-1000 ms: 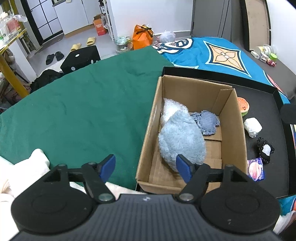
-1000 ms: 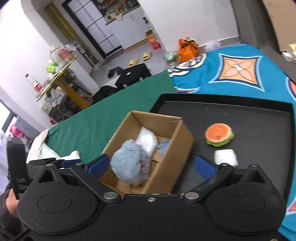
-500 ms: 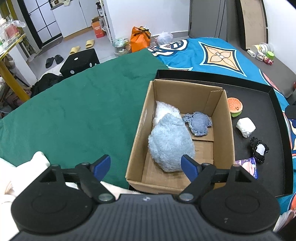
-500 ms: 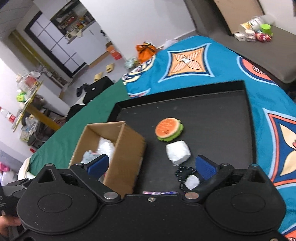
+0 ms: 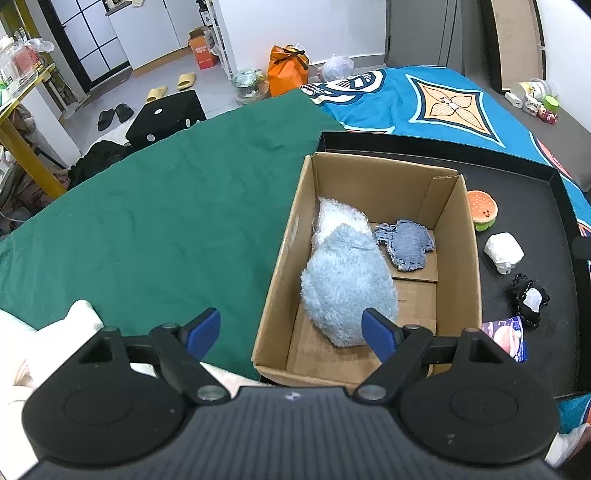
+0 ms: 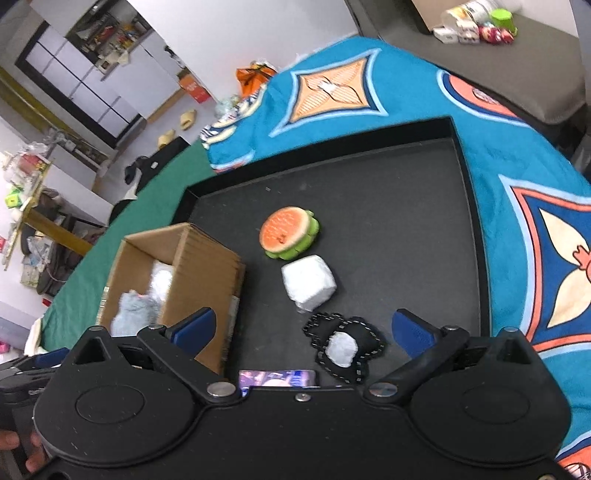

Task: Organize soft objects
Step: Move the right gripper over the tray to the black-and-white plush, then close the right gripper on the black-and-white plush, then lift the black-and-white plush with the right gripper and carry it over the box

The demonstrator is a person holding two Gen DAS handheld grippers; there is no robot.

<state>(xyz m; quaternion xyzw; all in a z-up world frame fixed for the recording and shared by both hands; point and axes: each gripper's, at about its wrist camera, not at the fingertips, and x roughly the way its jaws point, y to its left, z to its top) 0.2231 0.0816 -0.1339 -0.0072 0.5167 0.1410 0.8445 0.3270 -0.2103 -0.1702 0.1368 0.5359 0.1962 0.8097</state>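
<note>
A cardboard box stands at the left end of a black tray. In it lie a fluffy light-blue plush, a white fuzzy item and a blue-grey cloth. On the tray lie a burger plush, a white squishy cube, a black-and-white soft piece and a purple packet. My left gripper is open and empty above the box's near left wall. My right gripper is open and empty, just above the black-and-white piece.
The tray rests on a bed with a green blanket and a blue patterned cover. A white pillow lies by the near left. Small toys sit on a grey ledge beyond the bed.
My right gripper swung right from over the box to over the loose tray items. My left gripper drew back a little and opened wider.
</note>
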